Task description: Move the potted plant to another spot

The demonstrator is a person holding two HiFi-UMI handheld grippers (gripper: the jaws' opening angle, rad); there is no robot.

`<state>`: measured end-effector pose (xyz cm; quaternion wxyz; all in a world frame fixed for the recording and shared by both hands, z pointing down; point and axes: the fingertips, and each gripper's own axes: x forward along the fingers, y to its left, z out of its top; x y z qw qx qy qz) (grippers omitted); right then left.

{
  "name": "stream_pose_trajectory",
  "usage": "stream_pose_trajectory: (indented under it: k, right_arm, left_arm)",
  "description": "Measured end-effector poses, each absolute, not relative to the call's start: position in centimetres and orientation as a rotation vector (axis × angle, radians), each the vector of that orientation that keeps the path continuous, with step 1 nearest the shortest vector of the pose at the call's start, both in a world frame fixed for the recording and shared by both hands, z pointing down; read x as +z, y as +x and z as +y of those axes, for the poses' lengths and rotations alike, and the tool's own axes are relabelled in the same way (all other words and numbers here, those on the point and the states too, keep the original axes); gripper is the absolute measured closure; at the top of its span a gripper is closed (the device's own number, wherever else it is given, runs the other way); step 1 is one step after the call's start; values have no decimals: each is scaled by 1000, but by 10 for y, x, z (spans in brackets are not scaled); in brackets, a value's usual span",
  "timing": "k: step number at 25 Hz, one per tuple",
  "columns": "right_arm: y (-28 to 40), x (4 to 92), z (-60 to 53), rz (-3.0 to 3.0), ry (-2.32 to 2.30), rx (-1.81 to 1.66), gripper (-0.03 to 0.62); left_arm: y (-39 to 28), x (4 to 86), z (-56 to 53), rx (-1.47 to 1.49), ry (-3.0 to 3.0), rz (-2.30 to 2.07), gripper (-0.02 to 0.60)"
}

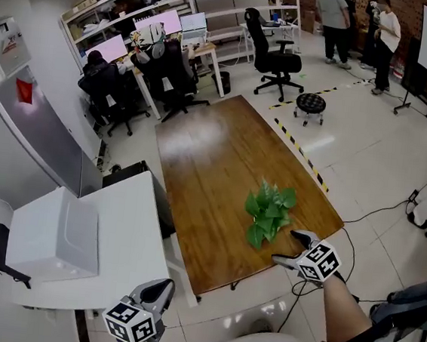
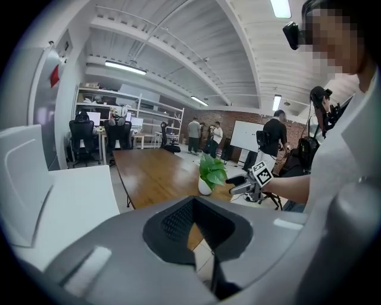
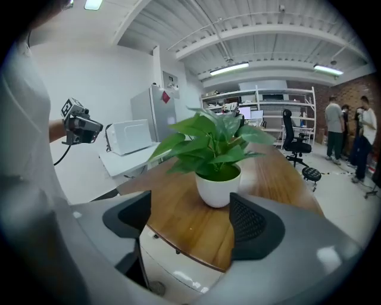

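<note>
The potted plant, green leaves in a small white pot, stands near the front right corner of the long wooden table. My right gripper is just off that corner and points at the plant. It is open, and in the right gripper view the pot stands a little beyond the two jaws, touching neither. My left gripper hangs low at the left beside a white table, far from the plant. Its jaws meet with nothing between them. The left gripper view shows the plant and the right gripper from the side.
A white table with a white box stands left of the wooden table. Office chairs, desks with monitors and a round stool lie beyond. People stand at the far right. Cables run over the floor.
</note>
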<state>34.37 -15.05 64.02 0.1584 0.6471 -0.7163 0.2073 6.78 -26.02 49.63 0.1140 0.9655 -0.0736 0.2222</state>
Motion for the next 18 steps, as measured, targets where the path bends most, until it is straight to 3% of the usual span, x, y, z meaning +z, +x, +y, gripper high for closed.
stream_pose_trajectory:
  k: [8, 18]
  right_arm:
    - [378, 685, -188, -1961, 1904, 570, 95]
    - [385, 699, -231, -1934, 1909, 495, 69]
  left_arm:
    - [52, 508, -267, 712, 2797, -276, 588]
    - [53, 507, -273, 742, 2801, -285, 588]
